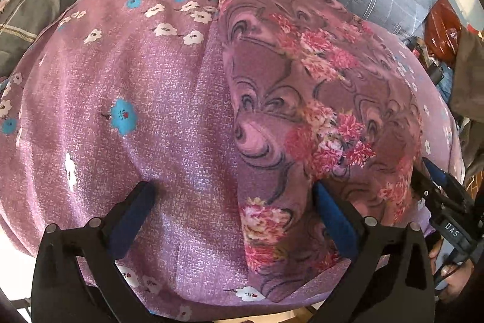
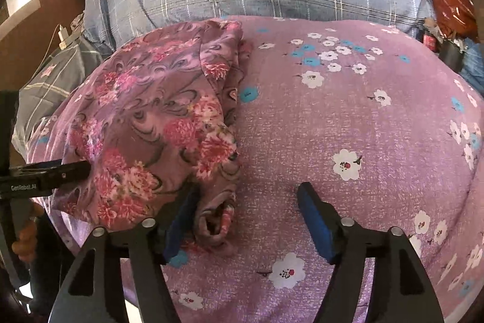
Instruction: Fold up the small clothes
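Folded mauve garment with pink flower print (image 1: pixel 305 111) lying flat on lilac sheet with white and blue blossoms (image 1: pixel 127 72), near its front edge. Left gripper (image 1: pixel 236 202) jaws spread wide, straddling garment's left edge, gripping nothing. Right gripper (image 2: pixel 245 217) jaws released, garment's bunched corner just inside left pad, unpinched.

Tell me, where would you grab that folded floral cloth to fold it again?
Probably at its bunched near corner, coming from above with the right gripper, whose open jaws already straddle it. There the floral garment puckers up off the purple sheet, giving the pads something to pinch; elsewhere it lies flat. The left gripper, also open, could pinch the other near edge.
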Motion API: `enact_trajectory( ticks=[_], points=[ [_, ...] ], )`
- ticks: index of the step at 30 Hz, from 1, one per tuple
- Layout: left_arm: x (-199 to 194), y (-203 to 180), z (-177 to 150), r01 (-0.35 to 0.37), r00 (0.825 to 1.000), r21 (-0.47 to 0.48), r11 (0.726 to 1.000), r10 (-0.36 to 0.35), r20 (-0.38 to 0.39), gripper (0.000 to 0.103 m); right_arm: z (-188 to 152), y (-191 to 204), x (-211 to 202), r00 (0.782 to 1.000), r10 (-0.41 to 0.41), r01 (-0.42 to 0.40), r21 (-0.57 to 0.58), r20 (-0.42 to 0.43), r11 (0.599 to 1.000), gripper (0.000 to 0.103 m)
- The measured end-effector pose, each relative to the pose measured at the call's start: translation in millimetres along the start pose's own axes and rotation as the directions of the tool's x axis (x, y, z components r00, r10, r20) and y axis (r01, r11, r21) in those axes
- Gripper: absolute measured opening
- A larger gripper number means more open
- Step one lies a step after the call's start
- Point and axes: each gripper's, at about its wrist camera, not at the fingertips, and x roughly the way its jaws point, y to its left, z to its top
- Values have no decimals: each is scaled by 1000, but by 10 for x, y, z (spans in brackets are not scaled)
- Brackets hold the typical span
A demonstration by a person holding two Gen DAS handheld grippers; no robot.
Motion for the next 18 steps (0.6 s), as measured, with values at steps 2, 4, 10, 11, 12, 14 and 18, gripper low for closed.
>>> enact_trajectory(
  ticks=[2,4,10,11,12,14,18],
  points=[
    [-20,12,-11,1,1000,-1,1000,-1,4,103,23,-32,39,1000,-15,15,5,14,1000,84],
    [-54,23,-36,5,1000,-5,1000,-5,4,103,-6,-28,28,999,-24,24,13,27,1000,87],
    [-99,45,-111,25,997,-18,1000,-23,79,103,-13,-48,30,999,-21,20,40,25,999,92],
    [-108,44,-154,27,994,-17,999,-25,107,103,-7,-61,30,1000,-13,12,47,22,999,92],
    [-125,52,-199,34,990,-17,999,-31,141,103,-4,-76,26,1000,-4,3,53,20,999,92],
    [-156,80,-277,47,983,-32,998,-40,182,103,7,-80,15,1000,0,-1,51,11,999,92],
    [-254,85,-213,58,991,8,998,-59,122,103,120,-100,-33,999,-19,21,56,-26,998,91]
  ],
)
